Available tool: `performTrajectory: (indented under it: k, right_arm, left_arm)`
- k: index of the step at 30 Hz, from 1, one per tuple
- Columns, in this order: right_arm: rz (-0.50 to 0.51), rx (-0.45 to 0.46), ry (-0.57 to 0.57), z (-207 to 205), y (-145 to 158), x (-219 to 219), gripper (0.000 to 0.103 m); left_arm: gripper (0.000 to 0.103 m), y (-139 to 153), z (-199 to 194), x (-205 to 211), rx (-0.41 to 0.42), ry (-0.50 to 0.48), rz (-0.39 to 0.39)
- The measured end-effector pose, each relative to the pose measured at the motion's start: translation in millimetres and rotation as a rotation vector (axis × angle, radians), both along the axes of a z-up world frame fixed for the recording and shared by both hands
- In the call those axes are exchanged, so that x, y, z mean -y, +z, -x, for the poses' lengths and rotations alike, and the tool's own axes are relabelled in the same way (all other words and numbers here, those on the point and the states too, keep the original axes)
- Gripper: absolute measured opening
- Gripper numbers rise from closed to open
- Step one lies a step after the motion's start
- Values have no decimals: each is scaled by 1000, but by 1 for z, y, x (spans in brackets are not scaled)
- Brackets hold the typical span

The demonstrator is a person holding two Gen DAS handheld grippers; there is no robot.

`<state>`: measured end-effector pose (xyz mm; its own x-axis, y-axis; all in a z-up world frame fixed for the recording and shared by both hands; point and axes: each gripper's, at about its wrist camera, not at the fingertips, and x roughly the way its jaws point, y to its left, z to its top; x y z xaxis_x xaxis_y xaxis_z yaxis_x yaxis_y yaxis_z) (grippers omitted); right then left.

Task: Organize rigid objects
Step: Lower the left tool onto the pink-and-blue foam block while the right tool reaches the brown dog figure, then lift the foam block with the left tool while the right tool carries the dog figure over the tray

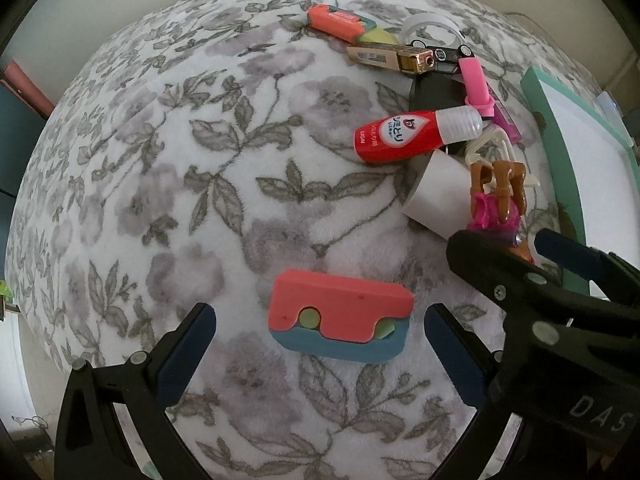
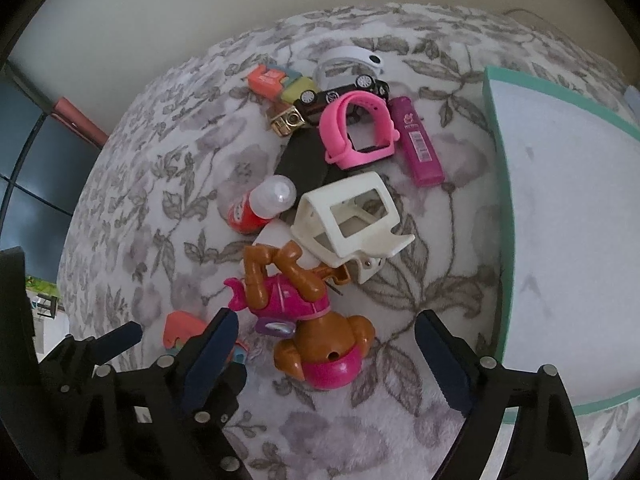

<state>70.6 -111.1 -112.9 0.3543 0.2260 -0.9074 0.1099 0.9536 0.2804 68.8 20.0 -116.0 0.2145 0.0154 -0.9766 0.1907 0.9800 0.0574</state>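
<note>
Two tongs open, nothing gripped. Left tongs [image 1: 320, 336] straddle the coral block [image 1: 340, 320], long axis 3-to-9 across the jaws. Right tongs [image 2: 326, 344] bracket the toy dog [image 2: 308, 320], head at 6, legs 12.

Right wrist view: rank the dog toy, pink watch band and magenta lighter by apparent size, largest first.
1. dog toy, though it lies nearest the camera, which inflates it.
2. pink watch band.
3. magenta lighter.

Floral fleece blanket [image 1: 168, 184], cream wall [image 2: 200, 4] behind.
</note>
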Motion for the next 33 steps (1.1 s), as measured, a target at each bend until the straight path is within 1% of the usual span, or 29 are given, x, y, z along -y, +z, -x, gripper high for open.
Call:
performTrajectory:
  k: [1, 5, 6, 7, 8, 9, 10, 12, 14, 19, 23, 26, 33]
  right_arm:
    - [-1, 2, 4, 0, 0, -1, 88]
    - [2, 0, 23, 0, 0, -6, 76]
    - [4, -2, 26, 0, -1, -6, 70]
    - [6, -6, 26, 0, -2, -7, 67]
    - [7, -6, 26, 1, -3, -6, 63]
    - [8, -7, 26, 1, -3, -6, 62]
    - [10, -7, 25, 1, -4, -6, 61]
    - [14, -10, 23, 1, -4, -6, 57]
    - [17, -14, 23, 2, -6, -4, 55]
    - [26, -13, 25, 3, -6, -5, 51]
    - [36, -9, 35, 3, -5, -6, 51]
    - [42, -5, 43, 4, -5, -7, 51]
    - [25, 0, 34, 6, -3, -4, 51]
  left_arm:
    - [103, -1, -1, 1, -3, -2, 1]
    - [103, -3, 2, 4, -6, -9, -1]
    - [100, -4, 1, 5, -5, -9, -1]
    - [97, -4, 1, 5, -5, -9, 0]
    - [89, -5, 0, 5, -7, -9, -1]
    - [84, -5, 0, 5, -11, -10, 2]
    - [84, -7, 0, 5, -18, -11, 11]
    - [78, -8, 0, 3, -25, -13, 23]
    - [73, -9, 0, 2, -22, -17, 35]
    - [73, -13, -1, 3, -21, -23, 31]
    - [73, -16, -3, 5, -23, -23, 31]
    - [73, -10, 4, 5, -29, -28, 25]
    - [73, -10, 4, 12, -22, -43, -1]
